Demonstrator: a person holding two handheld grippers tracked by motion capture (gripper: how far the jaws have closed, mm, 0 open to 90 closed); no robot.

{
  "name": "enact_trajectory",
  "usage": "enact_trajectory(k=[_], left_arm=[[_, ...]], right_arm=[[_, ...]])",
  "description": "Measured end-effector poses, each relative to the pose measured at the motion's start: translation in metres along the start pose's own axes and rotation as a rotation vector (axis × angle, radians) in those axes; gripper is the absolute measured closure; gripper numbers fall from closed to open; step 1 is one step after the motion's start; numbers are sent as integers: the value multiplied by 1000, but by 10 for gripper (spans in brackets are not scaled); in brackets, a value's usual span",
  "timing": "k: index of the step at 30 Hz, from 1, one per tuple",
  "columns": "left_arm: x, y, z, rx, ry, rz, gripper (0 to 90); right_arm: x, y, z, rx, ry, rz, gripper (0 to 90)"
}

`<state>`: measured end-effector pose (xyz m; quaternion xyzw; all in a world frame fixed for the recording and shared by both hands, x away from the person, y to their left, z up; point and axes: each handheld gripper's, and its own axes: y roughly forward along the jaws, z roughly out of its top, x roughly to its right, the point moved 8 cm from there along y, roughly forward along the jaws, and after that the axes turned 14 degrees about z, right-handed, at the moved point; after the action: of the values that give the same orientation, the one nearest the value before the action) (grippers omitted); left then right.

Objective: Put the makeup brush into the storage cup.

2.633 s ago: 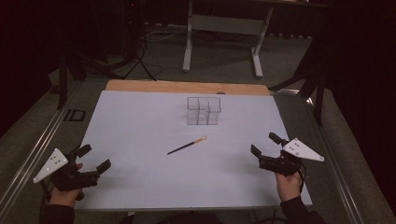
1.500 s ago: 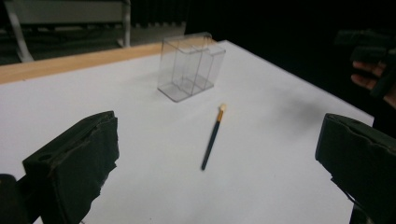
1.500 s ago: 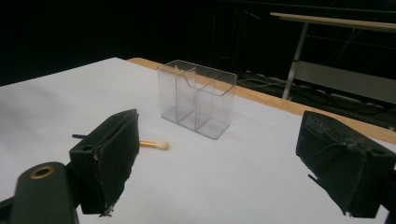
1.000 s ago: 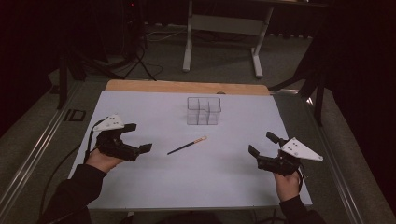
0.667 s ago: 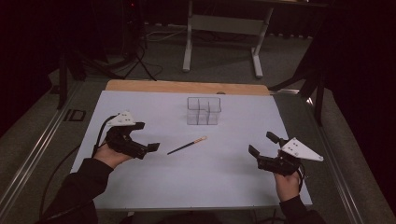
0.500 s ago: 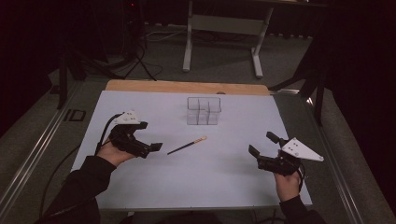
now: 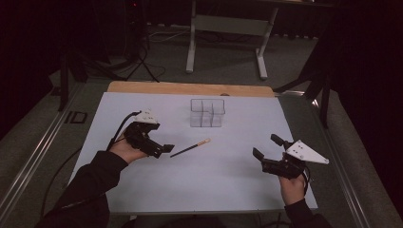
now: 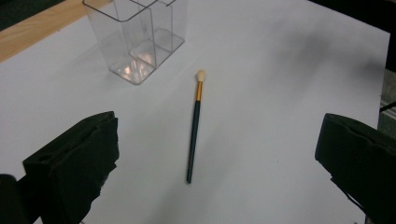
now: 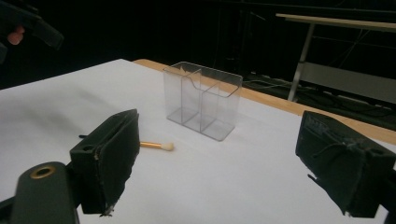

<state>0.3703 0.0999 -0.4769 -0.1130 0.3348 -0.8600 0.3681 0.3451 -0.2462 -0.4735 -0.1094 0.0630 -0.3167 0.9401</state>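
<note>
Left gripper (image 7: 164, 148), jaws wide and empty, has closed on brush (image 8: 194, 126) handle

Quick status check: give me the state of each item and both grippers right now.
Brush: lying flat on the white sheet, untouched.
Clear organizer: upright, compartments empty.
Left gripper: open, at the brush's handle end.
Right gripper: open, holding nothing, apart from the brush.

In the right gripper view, the near jaw at seven o'clock hides most of the brush (image 9: 156, 146), leaving its pale tip showing. The clear organizer (image 8: 140, 37) is cut off at twelve o'clock in the left gripper view.
</note>
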Motion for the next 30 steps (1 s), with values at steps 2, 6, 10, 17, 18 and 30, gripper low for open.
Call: enact_trajectory(k=[2,6,10,17,18,30], left_arm=[[1,4,2,-16,14,-2,0],[6,12,3,-46,40,-7,0],[9,20,4,-67,56,-20,0],[10,33,5,-97,77,-15,0],[10,35,5,-102,83,-16,0],[19,58,4,-160,143,-36,20]], right_arm=[[0,0,0,-2,0,1,134],[0,0,0,-1,0,-1,134],[0,0,0,-1,3,0,135],[0,0,-1,-1,4,2,135],[0,0,-1,-1,5,3,135],[0,0,-1,-1,5,2,135]])
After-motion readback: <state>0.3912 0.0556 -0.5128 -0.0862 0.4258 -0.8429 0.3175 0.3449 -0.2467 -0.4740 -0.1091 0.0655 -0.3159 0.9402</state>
